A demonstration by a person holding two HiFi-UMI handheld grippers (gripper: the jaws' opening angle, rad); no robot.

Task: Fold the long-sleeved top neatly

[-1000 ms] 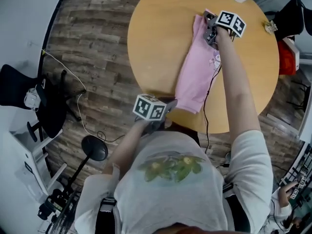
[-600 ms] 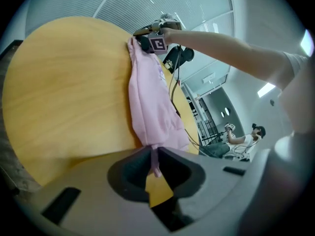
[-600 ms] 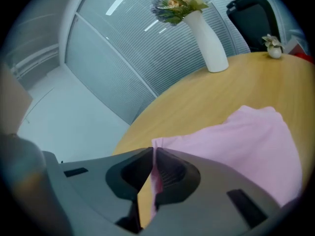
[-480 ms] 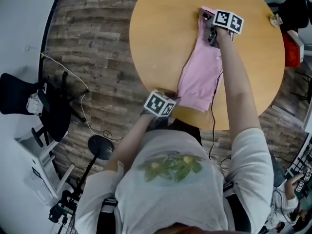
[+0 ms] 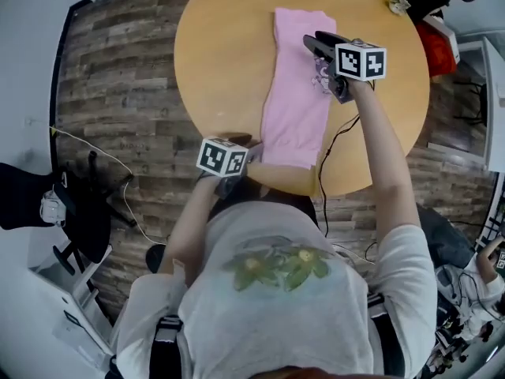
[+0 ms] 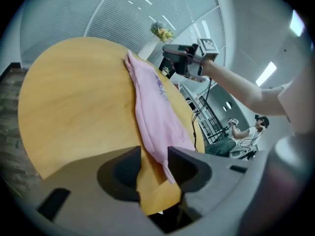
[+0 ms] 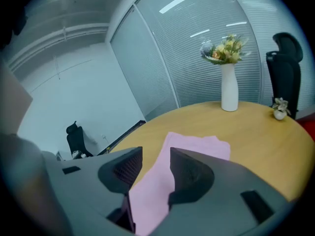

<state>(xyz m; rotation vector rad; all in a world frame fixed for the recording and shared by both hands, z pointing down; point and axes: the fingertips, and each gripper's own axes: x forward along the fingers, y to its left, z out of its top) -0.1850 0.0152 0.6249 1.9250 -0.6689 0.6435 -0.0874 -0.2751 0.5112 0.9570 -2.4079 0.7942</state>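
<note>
The pink long-sleeved top (image 5: 293,93) is lying folded into a long strip on the round worktop (image 5: 221,46). The left hand-held gripper (image 6: 154,154) is sitting at the strip's near end. Its jaws have just been opening and are standing apart, with the hem's corner loose between them (not pinched). The right hand-held gripper (image 7: 156,156) is hovering over the strip's farther half, its jaws also just opened and gripping nothing.

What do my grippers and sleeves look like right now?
The left gripper and right gripper are dark grey, two-jawed, each topped by a white cube of black square markers. A black cable trails from the right one. The sleeves are short and white.
</note>
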